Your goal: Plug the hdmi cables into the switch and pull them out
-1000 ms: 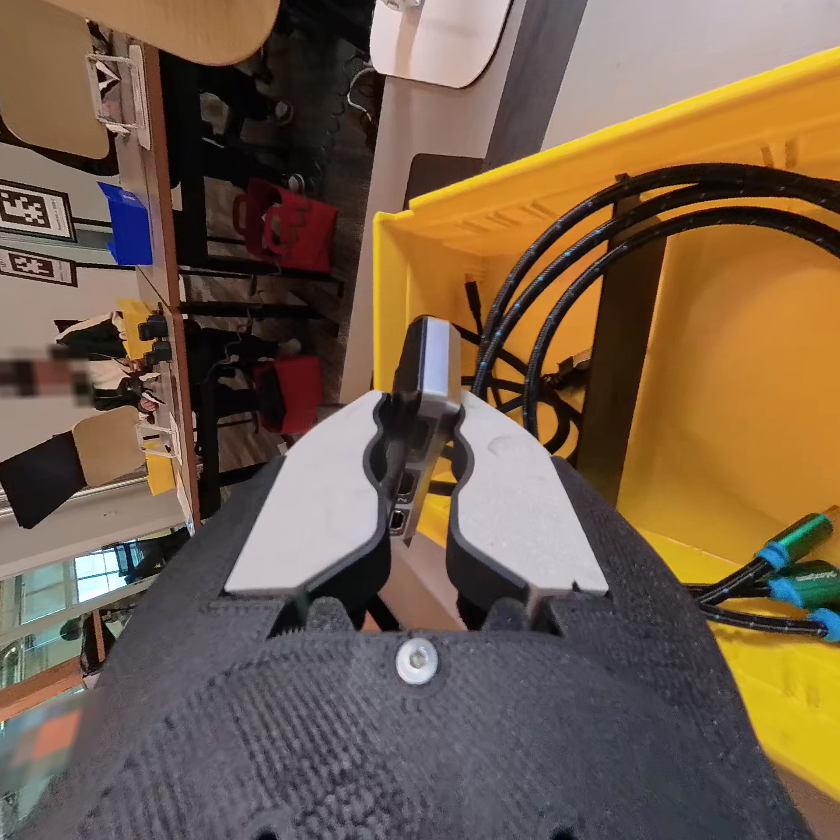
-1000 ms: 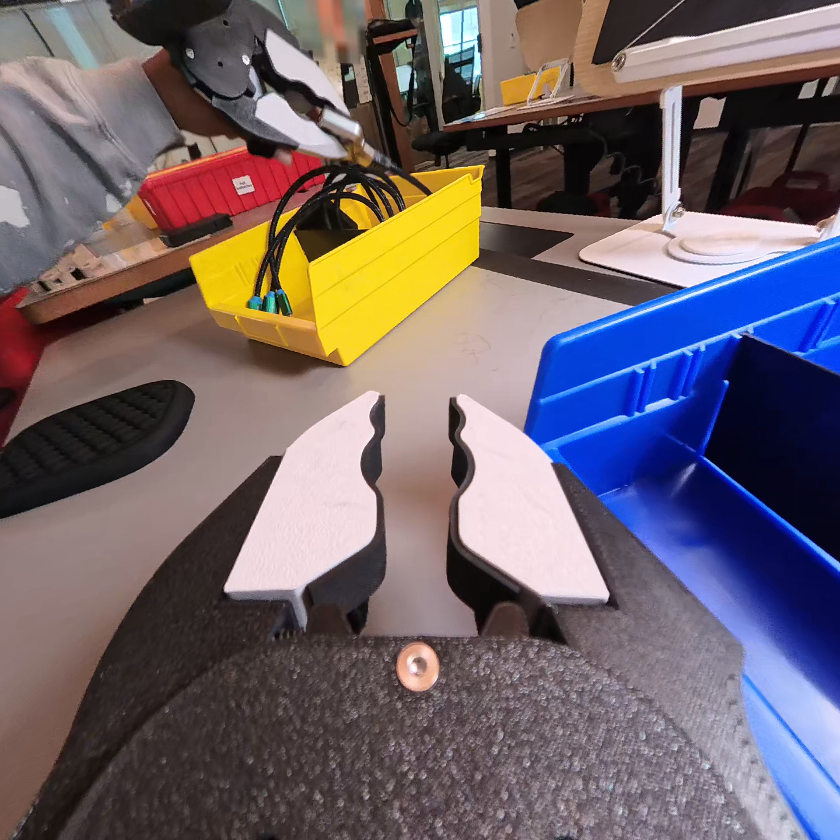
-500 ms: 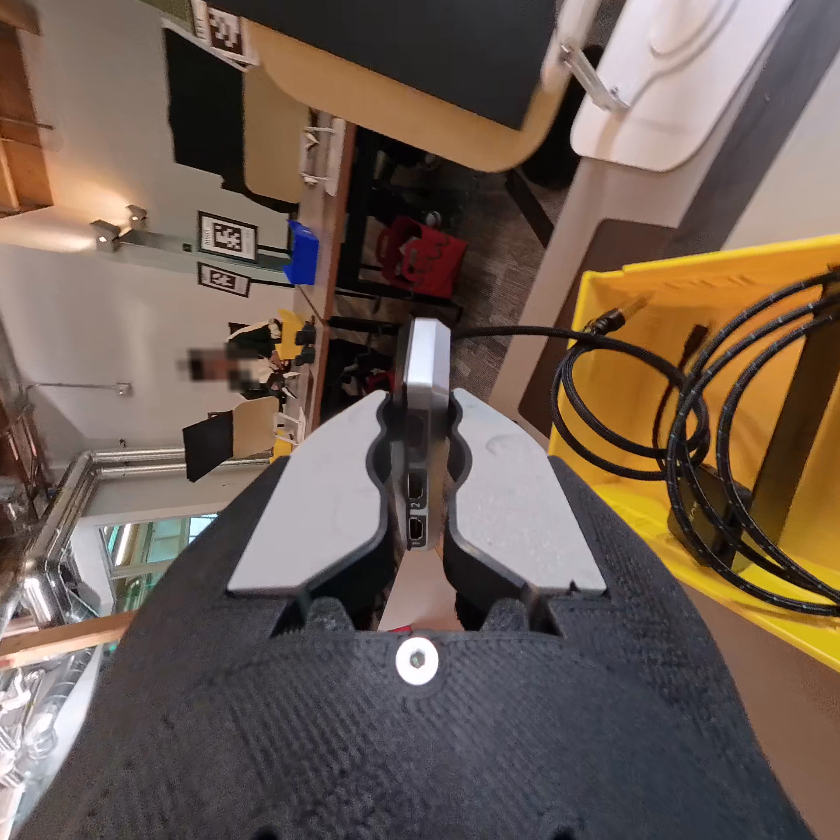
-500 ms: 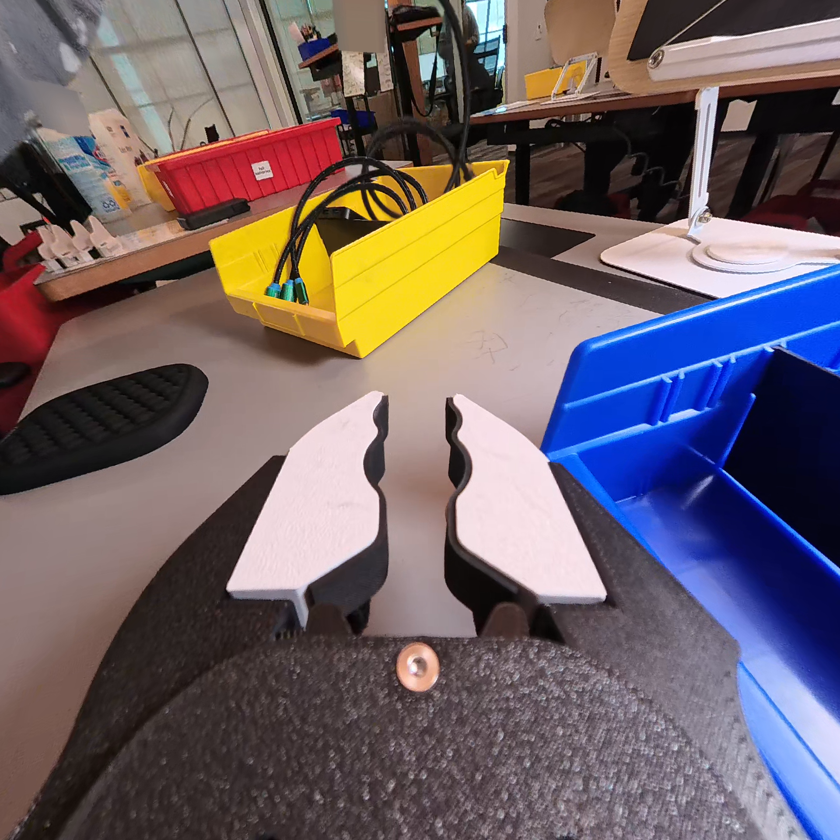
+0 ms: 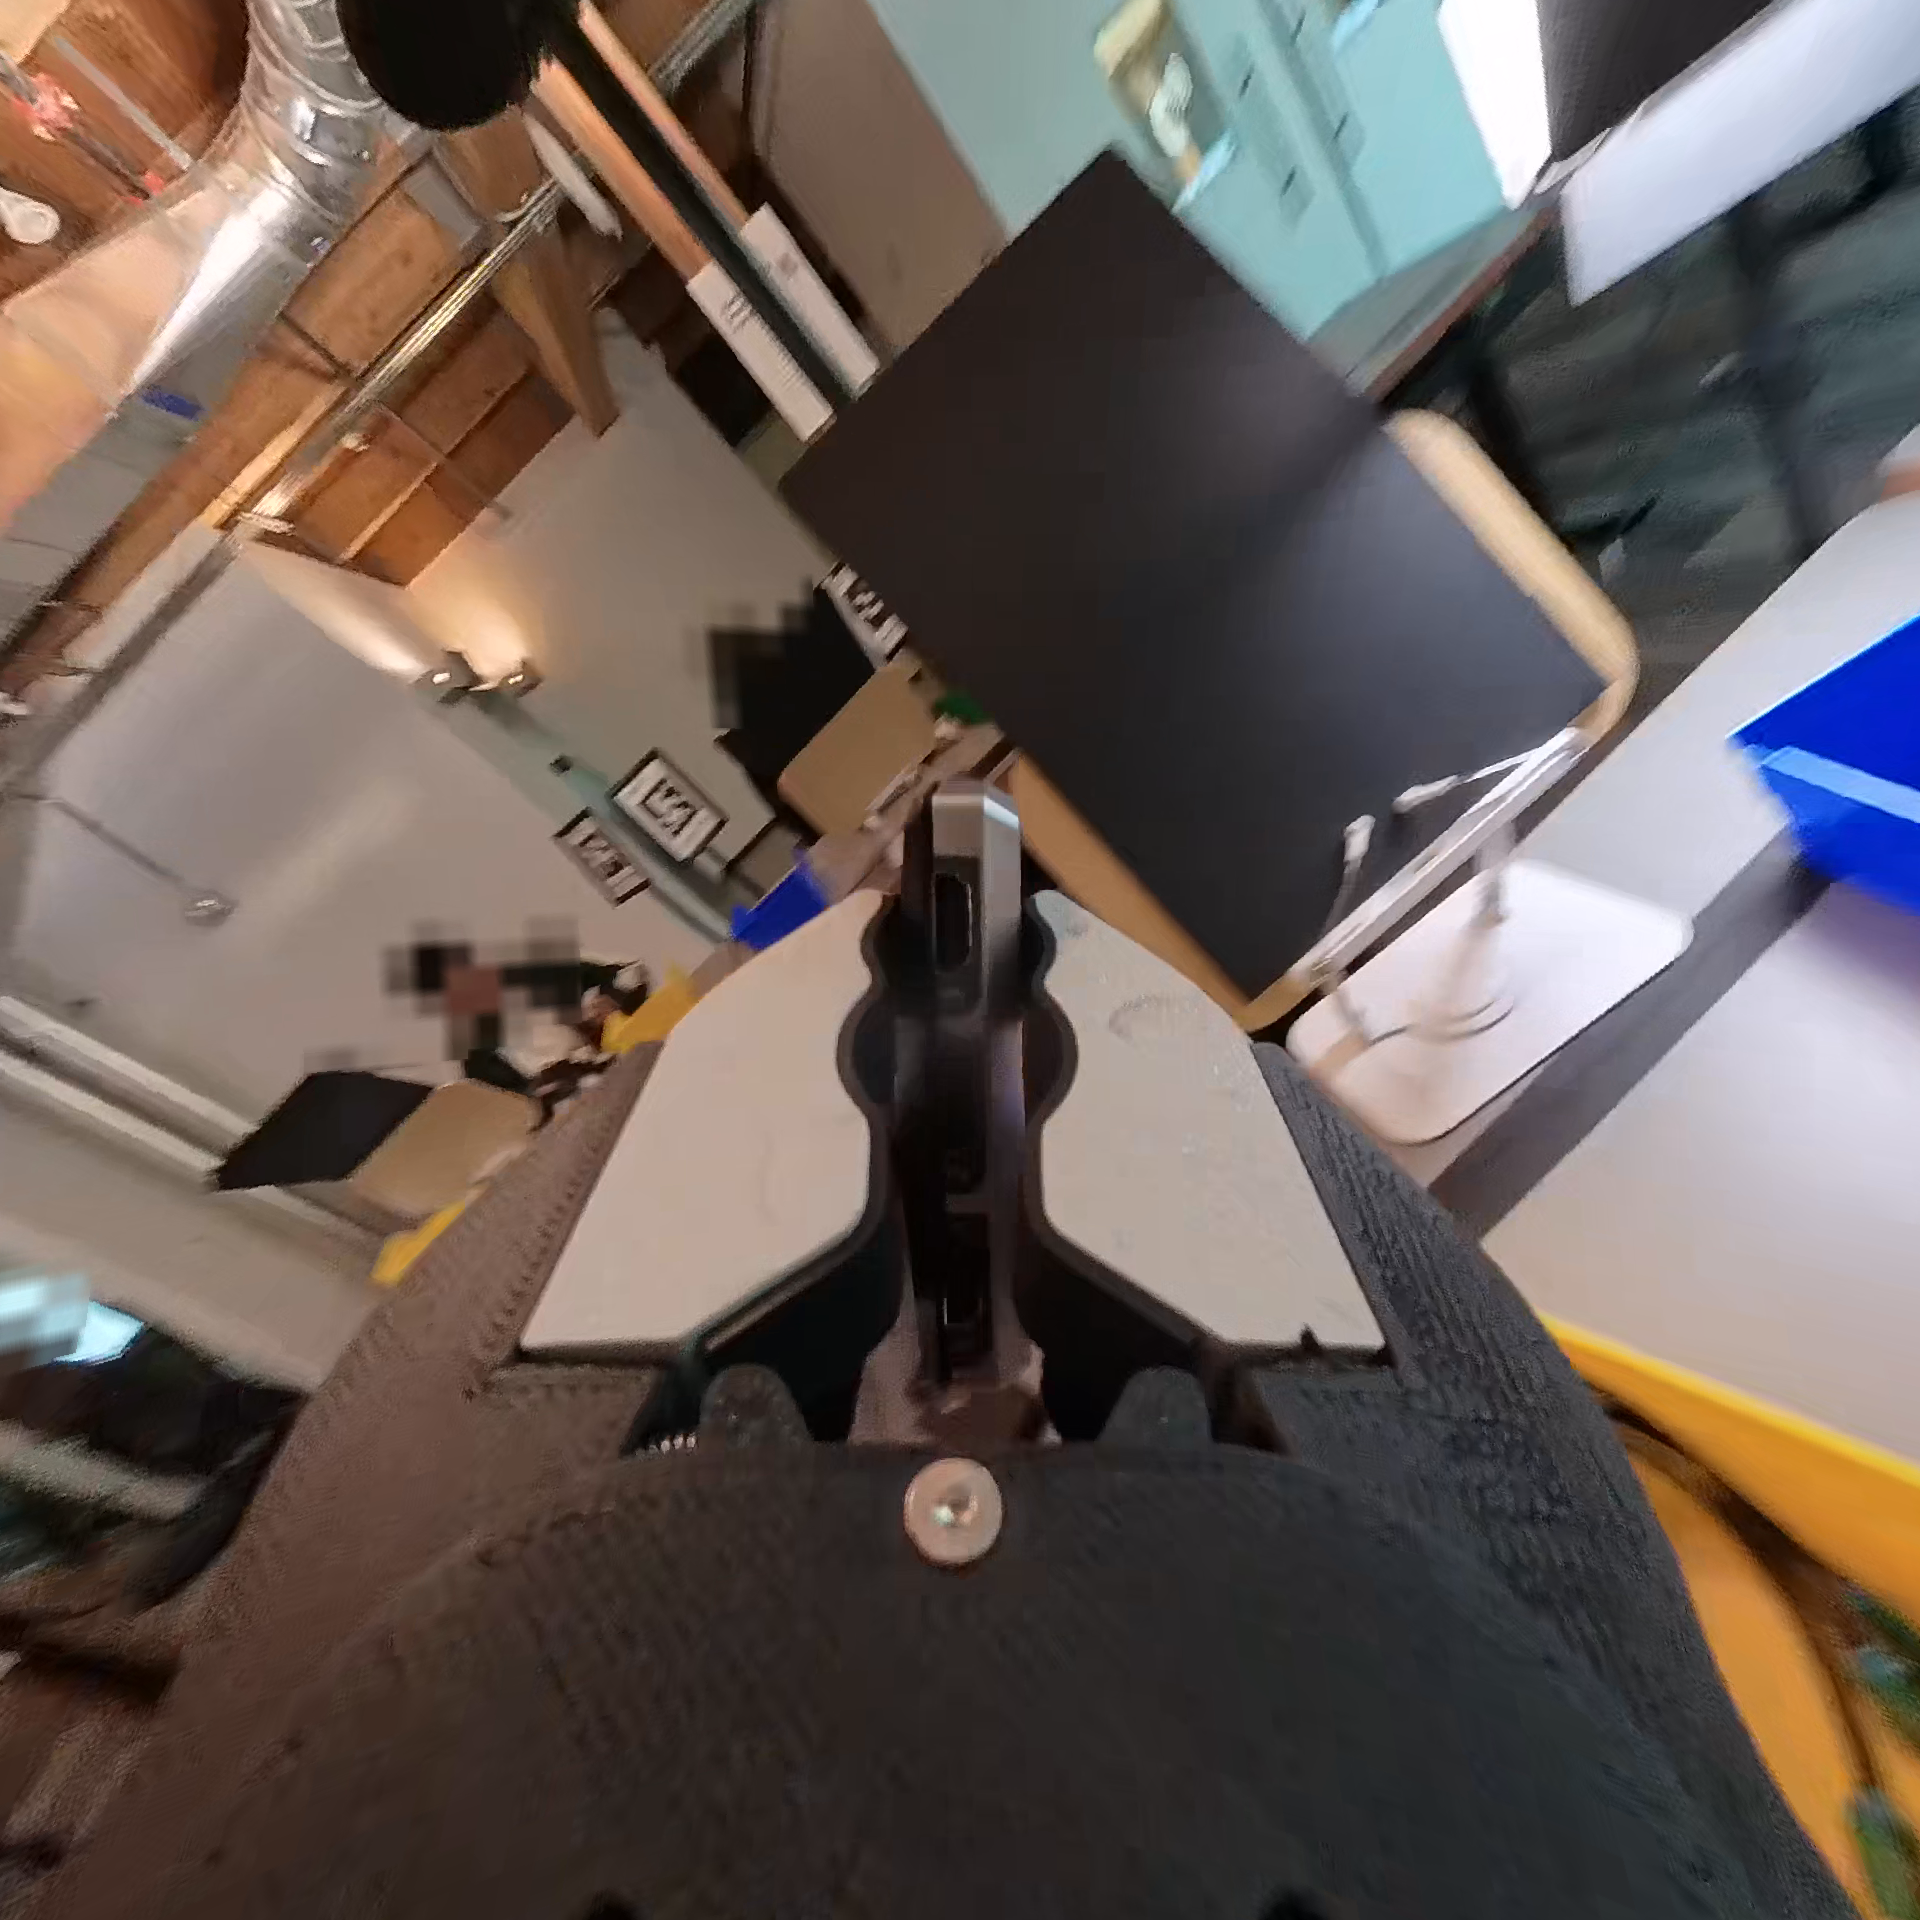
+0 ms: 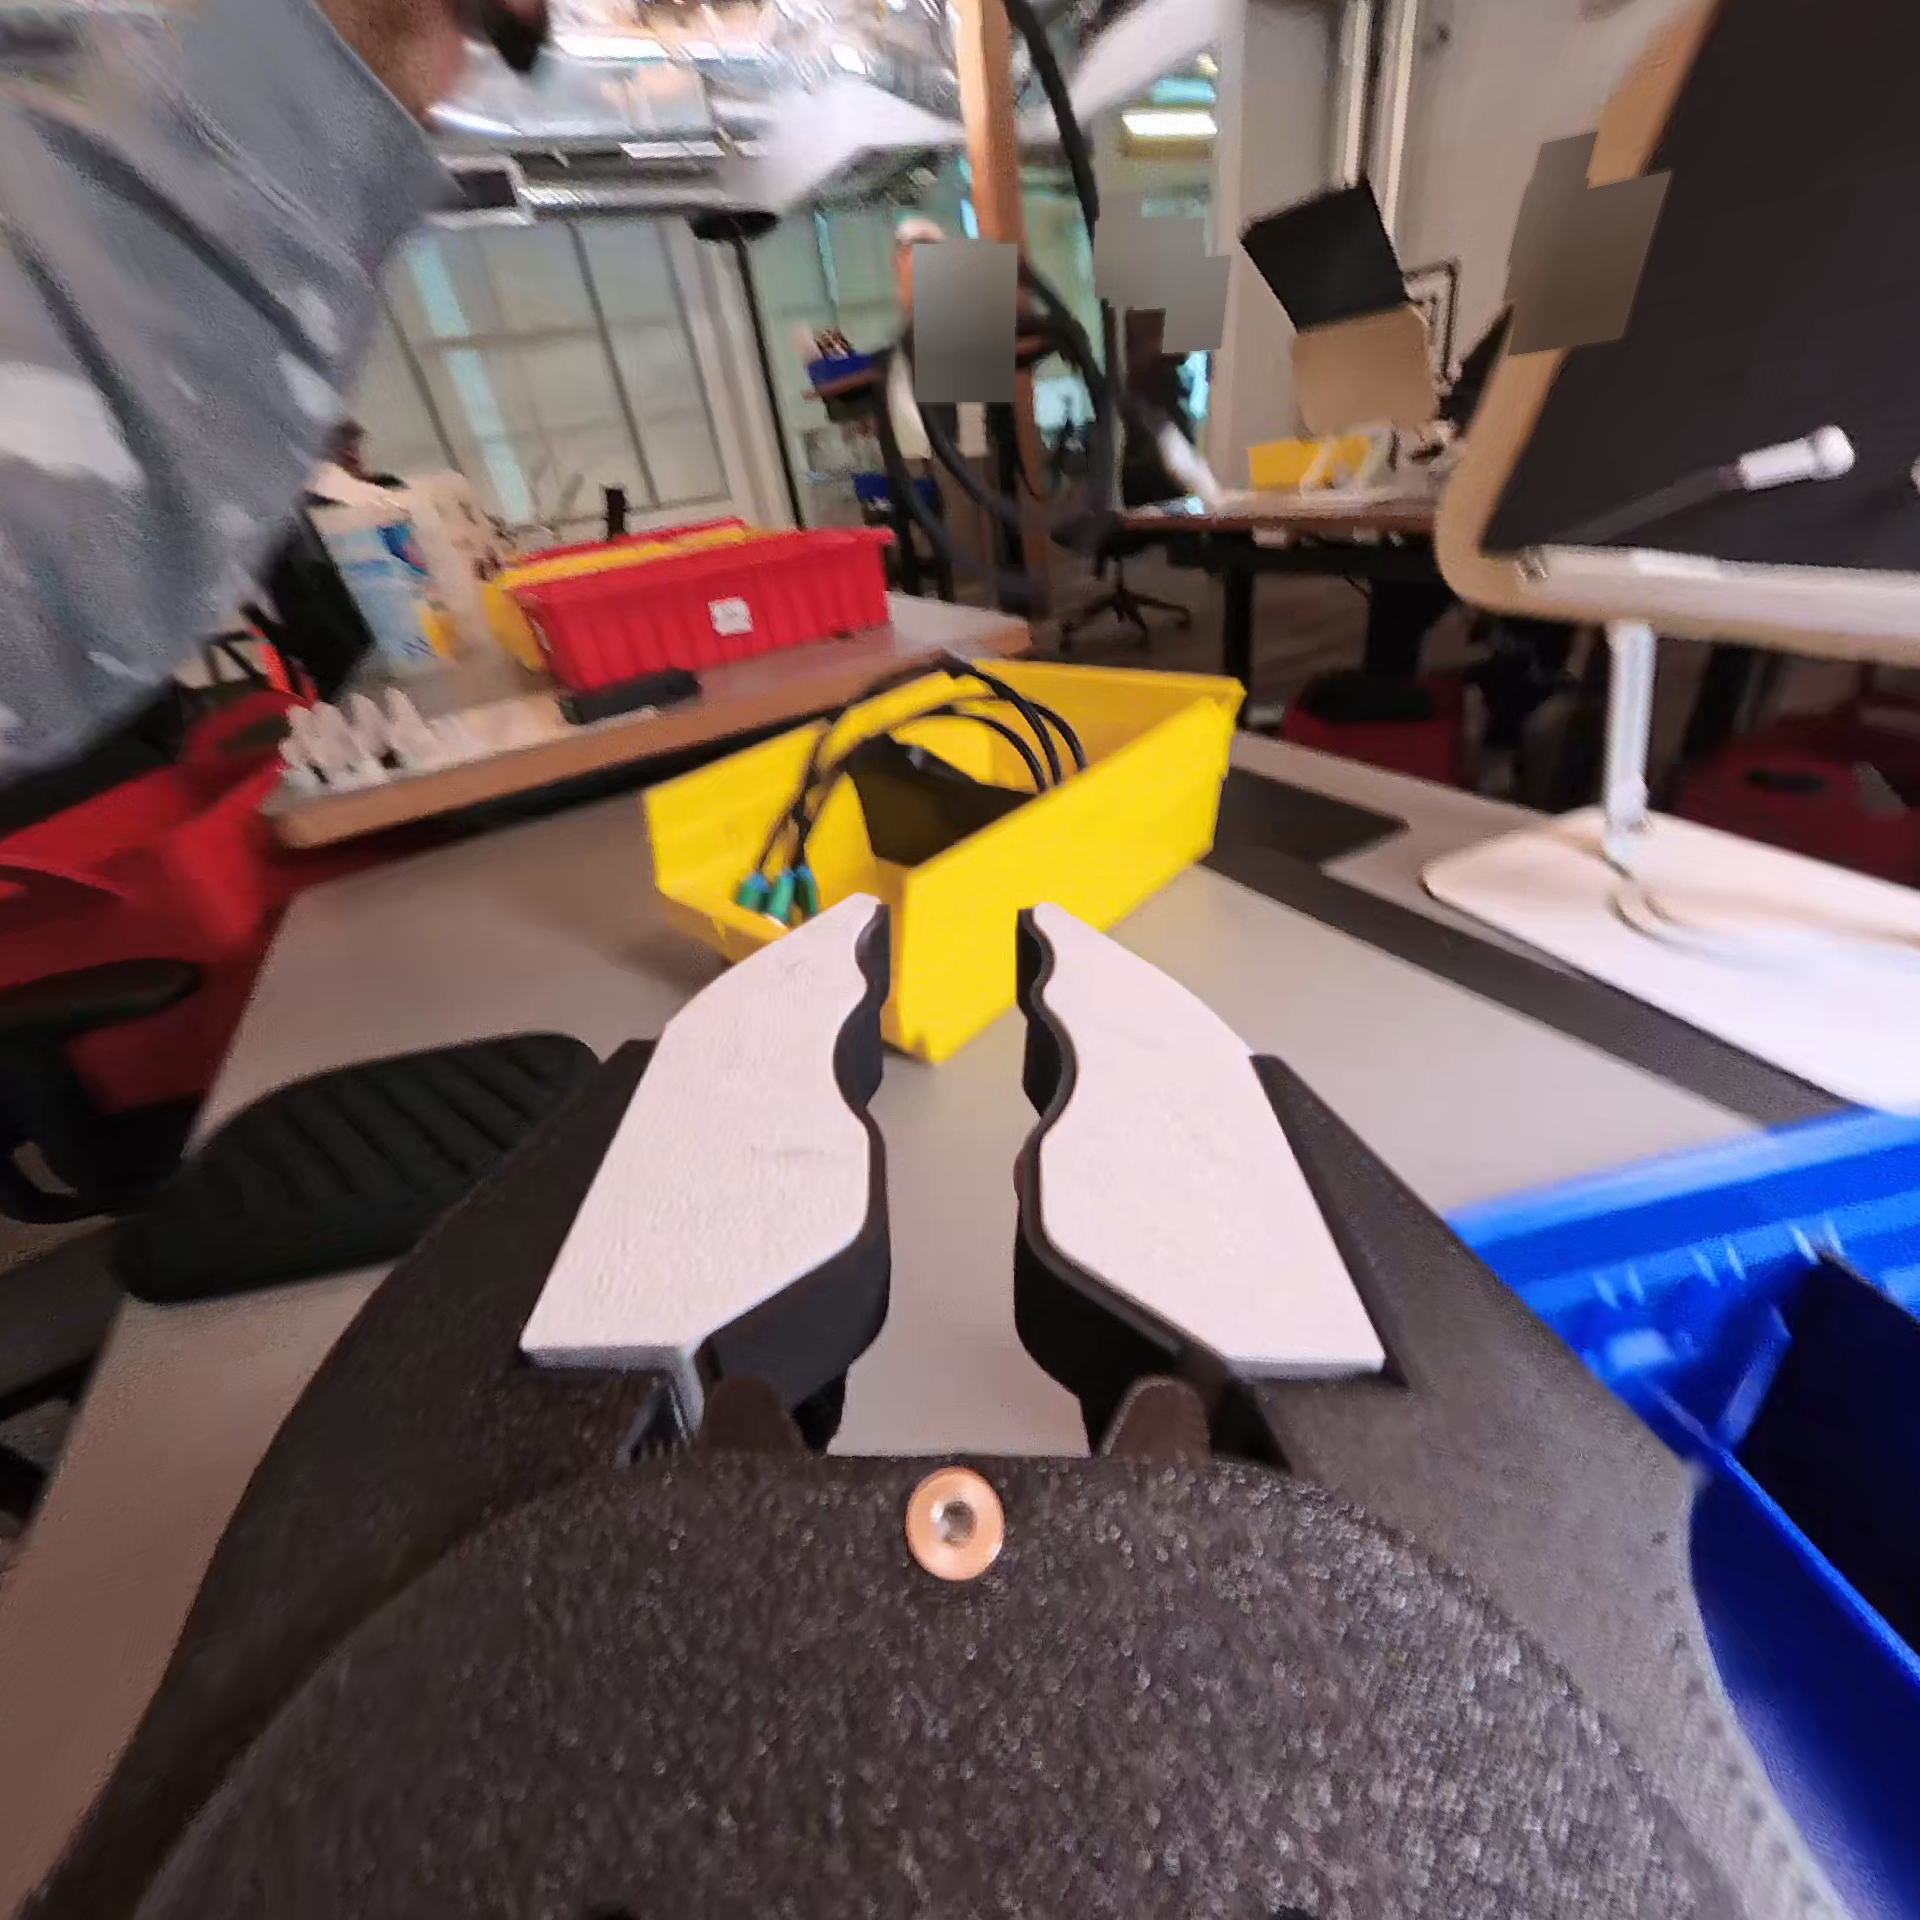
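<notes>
Switch [image 5: 961,1049], clamped edge-up between the left gripper's [image 5: 956,935] jaws, has been lifted clear of the yellow bin [image 6: 1049,873], where the cables [image 6: 935,727] remain ahead of the right gripper's [image 6: 951,935] parted, empty jaws, so plugging can begin.

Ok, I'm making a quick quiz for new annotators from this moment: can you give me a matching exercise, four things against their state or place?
Things:
1. switch
2. right gripper
3. HDMI cables
4. blue bin

States or places:
A. open, holding nothing
B. lying in the yellow bin
C. clamped edge-on in the left gripper
D. beside the right gripper, near the table's front

Pairs: 1-C, 2-A, 3-B, 4-D
</notes>
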Motion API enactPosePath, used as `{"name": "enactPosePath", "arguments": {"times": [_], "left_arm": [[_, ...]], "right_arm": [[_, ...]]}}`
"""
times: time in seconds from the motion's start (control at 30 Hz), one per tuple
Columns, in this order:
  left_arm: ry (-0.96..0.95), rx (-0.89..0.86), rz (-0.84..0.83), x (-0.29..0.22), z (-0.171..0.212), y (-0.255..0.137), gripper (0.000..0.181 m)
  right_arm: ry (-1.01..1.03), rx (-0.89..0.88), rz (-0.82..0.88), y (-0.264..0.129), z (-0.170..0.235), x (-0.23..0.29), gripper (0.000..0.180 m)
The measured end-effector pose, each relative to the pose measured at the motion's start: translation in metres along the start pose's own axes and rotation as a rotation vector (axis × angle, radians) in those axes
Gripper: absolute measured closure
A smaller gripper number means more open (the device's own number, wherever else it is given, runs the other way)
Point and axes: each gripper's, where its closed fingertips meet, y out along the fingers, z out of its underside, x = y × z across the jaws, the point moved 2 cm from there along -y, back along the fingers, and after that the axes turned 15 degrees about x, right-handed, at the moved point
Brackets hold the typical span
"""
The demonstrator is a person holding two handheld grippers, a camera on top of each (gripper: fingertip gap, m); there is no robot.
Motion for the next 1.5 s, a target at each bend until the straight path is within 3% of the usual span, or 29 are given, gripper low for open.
{"name": "enactPosePath", "arguments": {"times": [0.27, 0.5, 0.7, 1.03, 1.13, 1.2, 1.3, 1.5], "left_arm": [[-0.323, -0.262, 0.482, -0.116, -0.031, 0.007, 0.159], [-0.447, -0.412, 0.769, -0.192, -0.06, -0.001, 0.159], [-0.515, -0.518, 0.871, -0.213, -0.07, -0.024, 0.159], [-0.798, -0.651, 1.004, -0.237, -0.048, -0.027, 0.157], [-0.793, -0.639, 1.046, -0.244, -0.044, -0.025, 0.158], [-0.78, -0.637, 1.08, -0.252, -0.042, -0.024, 0.158], [-0.756, -0.625, 1.175, -0.26, -0.041, -0.024, 0.158], [-0.671, -0.548, 1.261, -0.274, -0.034, -0.024, 0.158]], "right_arm": [[-0.097, -0.168, -0.249, 0.014, -0.109, 0.085, 0.154], [0.092, -0.063, -0.343, 0.064, -0.096, 0.087, 0.132], [0.28, -0.354, -0.394, 0.04, -0.111, 0.042, 0.116], [0.304, -0.465, -0.366, 0.01, -0.121, 0.022, 0.131], [0.322, -0.555, -0.337, -0.007, -0.13, 0.011, 0.131], [0.285, -0.575, -0.296, -0.018, -0.133, 0.006, 0.141], [0.2, -0.532, -0.301, -0.03, -0.136, 0.005, 0.158], [0.071, -0.426, -0.242, -0.044, -0.141, 0.01, 0.16]]}}
